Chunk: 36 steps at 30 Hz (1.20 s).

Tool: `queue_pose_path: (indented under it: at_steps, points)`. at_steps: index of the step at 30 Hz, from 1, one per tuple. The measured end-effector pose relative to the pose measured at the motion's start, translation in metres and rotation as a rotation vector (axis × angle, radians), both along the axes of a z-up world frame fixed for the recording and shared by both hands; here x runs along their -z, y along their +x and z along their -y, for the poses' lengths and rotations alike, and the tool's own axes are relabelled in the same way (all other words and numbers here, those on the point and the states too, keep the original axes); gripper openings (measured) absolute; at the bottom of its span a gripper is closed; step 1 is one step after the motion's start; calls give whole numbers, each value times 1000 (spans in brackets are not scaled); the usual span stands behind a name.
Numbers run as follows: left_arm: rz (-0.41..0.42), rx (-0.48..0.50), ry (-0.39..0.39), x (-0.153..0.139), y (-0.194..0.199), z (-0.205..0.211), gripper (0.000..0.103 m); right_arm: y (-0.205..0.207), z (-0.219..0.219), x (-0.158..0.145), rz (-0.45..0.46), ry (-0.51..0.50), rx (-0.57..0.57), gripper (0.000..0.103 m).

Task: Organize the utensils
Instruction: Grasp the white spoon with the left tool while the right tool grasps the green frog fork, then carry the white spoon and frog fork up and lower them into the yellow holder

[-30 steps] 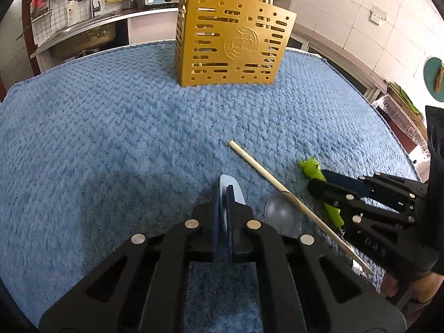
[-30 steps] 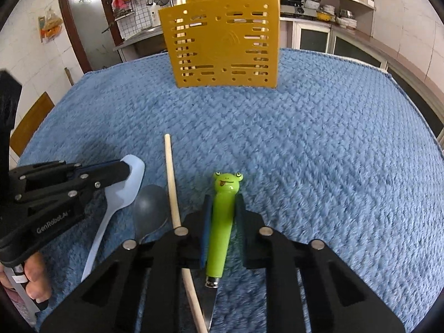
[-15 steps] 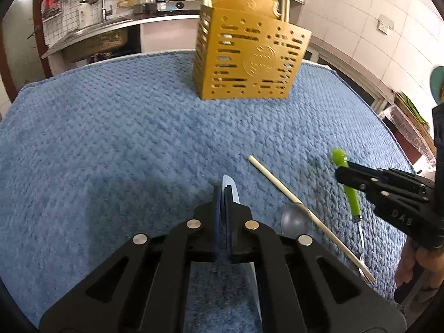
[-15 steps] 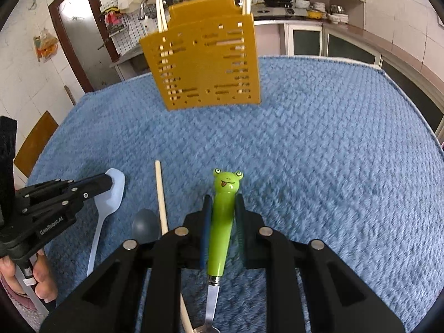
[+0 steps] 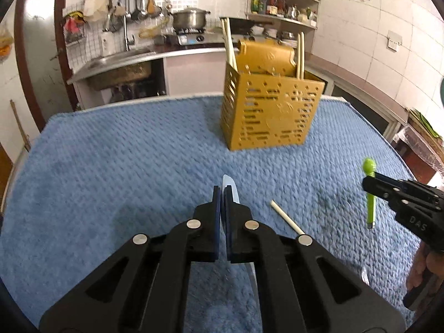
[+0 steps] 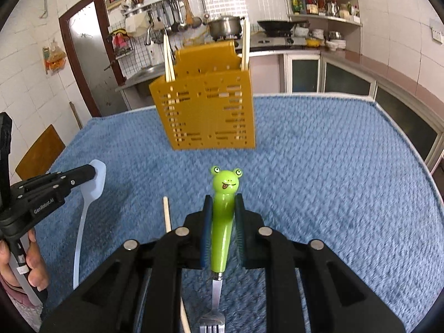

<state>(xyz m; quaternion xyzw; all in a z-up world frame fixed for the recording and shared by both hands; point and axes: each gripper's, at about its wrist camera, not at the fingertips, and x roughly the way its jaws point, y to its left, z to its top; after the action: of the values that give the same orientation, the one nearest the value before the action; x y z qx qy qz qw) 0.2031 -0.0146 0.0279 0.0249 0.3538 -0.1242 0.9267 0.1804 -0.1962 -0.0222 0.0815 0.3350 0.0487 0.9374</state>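
A yellow slotted utensil holder (image 5: 270, 111) stands on the blue mat at the far side, with chopsticks in it; it also shows in the right wrist view (image 6: 205, 116). My left gripper (image 5: 222, 197) is shut on a pale blue spoon (image 5: 231, 187), held above the mat; the spoon also shows in the right wrist view (image 6: 88, 199). My right gripper (image 6: 223, 208) is shut on a green frog-handled fork (image 6: 223, 208), lifted with tines hanging down; the fork also shows in the left wrist view (image 5: 370, 191). One chopstick (image 5: 287, 217) lies on the mat between the grippers.
The blue textured mat (image 5: 111, 166) covers the table. Behind it are a kitchen counter with a sink (image 5: 119, 61), a pot on a stove (image 5: 190, 19) and shelves. A wooden board (image 6: 38, 149) leans at the left beyond the mat edge.
Both grippers have risen off the mat, carrying the spoon and the frog fork, and tilted up toward the holder. The grey spoon has dropped out of view.
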Motion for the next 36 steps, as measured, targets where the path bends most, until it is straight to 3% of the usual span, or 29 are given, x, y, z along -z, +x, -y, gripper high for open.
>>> queue_pose_path:
  at_steps: [11,23,36]
  points:
    - [132,-37,1,-18,7,-2,1,-6,13,-31,159,-23,49,16]
    - [246,12,-18,-58,37,14,1,19,27,-71,253,-24,72,16]
    - [368,28,-38,-126,100,36,1,69,32,-153,357,-64,63,16]
